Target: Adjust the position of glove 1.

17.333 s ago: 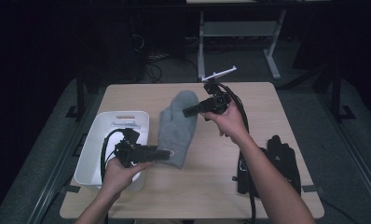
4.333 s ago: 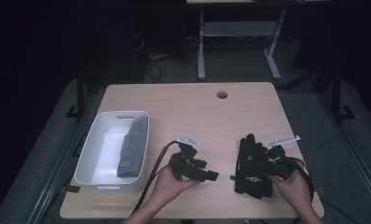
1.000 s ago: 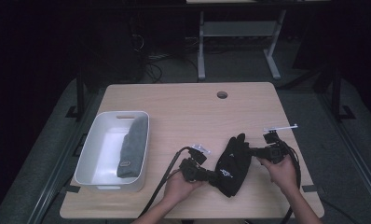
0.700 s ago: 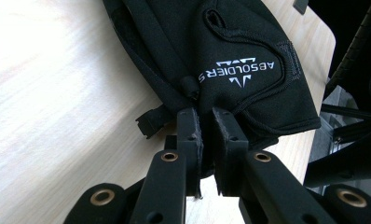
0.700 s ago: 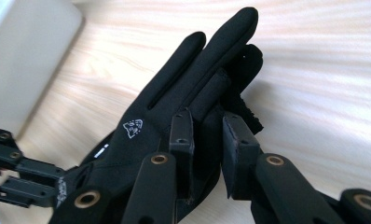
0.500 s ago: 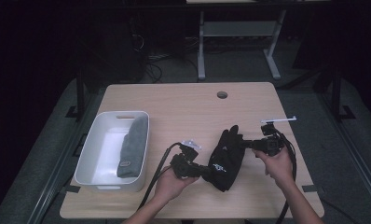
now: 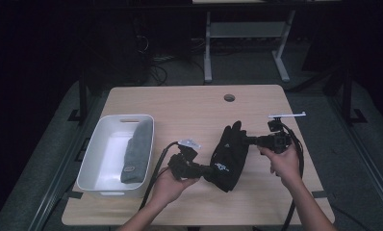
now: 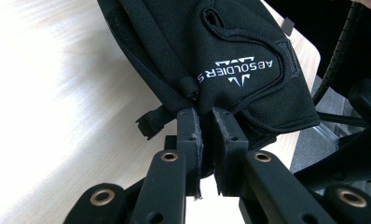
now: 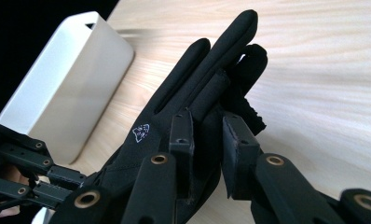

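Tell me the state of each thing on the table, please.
Black glove: held at both ends, lifted off the table.
Left tool: shut on the glove's cuff.
Right tool: shut on the glove's fingers.
White bin: holds a grey cloth.

Black glove (image 7: 229,156) with white lettering, grey cloth (image 7: 136,151) in white bin (image 7: 95,159)

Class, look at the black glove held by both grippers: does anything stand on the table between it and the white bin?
Nothing visible does. The black glove hangs between the left gripper and right gripper; bare table lies between it and the white bin, where a grey cloth already lies.
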`<action>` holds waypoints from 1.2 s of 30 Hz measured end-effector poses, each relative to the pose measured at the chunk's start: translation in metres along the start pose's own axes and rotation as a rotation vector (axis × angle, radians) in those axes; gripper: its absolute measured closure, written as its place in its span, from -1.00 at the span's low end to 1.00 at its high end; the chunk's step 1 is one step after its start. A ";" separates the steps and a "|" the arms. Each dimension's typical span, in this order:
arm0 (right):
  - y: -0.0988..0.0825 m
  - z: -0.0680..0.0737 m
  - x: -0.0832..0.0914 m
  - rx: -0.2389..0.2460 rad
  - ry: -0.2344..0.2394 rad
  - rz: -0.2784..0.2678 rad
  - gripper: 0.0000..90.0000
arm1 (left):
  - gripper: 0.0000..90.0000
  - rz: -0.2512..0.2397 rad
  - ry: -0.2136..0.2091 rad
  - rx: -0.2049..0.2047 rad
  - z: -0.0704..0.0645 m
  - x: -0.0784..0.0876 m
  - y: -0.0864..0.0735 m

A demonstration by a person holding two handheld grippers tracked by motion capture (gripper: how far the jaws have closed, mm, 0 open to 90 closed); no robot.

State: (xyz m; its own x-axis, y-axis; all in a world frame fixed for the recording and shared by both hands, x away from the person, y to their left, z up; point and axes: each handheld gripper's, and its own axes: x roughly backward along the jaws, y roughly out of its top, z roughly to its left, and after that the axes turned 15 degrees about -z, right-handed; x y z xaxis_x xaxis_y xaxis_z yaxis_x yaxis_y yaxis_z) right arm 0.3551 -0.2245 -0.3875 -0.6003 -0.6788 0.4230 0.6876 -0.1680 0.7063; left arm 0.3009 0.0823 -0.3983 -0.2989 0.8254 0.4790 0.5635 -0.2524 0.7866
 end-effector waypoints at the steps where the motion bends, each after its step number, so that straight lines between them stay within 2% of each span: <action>1: 0.001 0.002 0.000 -0.001 0.002 0.000 0.68 | 0.83 -0.004 0.000 -0.003 0.000 0.002 0.001; 13: 0.016 0.021 -0.006 0.023 0.029 0.005 0.68 | 0.83 -0.038 0.015 -0.007 0.000 0.024 0.008; 36: 0.043 0.061 -0.034 0.070 0.080 0.022 0.68 | 0.83 -0.097 0.063 0.004 0.017 0.069 0.016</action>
State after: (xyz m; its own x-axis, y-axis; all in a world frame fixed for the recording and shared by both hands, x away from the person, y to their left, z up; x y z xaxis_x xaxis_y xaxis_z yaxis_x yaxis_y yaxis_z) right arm 0.3800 -0.1648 -0.3365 -0.5488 -0.7372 0.3942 0.6684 -0.1038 0.7365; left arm 0.3024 0.1442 -0.3593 -0.3998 0.8126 0.4241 0.5326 -0.1707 0.8290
